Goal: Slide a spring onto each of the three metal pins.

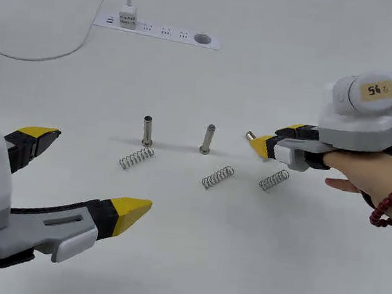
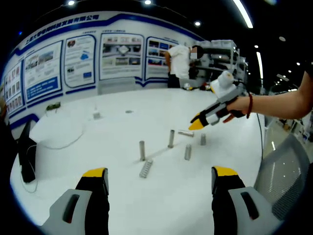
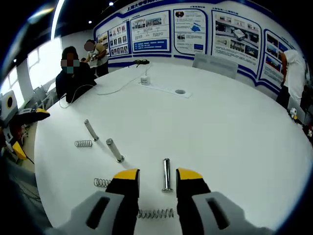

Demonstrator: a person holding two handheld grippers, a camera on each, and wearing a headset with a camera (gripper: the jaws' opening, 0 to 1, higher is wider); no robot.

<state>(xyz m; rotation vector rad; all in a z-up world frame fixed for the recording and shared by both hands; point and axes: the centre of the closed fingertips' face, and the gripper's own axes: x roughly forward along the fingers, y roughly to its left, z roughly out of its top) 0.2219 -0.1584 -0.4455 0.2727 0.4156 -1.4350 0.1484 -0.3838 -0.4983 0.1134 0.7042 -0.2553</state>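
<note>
Two metal pins [image 1: 147, 130] [image 1: 208, 139] stand upright on the white table [image 1: 240, 262]. A spring lies in front of each: the left spring [image 1: 136, 158] and the middle spring [image 1: 218, 177]. A third spring [image 1: 274, 179] lies under my right gripper [image 1: 259, 143]. That gripper is drawn in on the third pin [image 3: 166, 175], which points forward between its jaws; its end [image 1: 251, 135] sticks out past the yellow tip. The left gripper view shows this pin [image 2: 186, 132] lying level. My left gripper [image 1: 93, 170] hangs wide open and holds nothing, near the table's front left.
A white power strip [image 1: 158, 30] with a plugged charger [image 1: 127, 15] and a cable lies at the back of the table. People stand and sit beyond the far edges [image 3: 73, 68] [image 2: 181, 58]. A grey chair [image 2: 286, 176] stands at the table's side.
</note>
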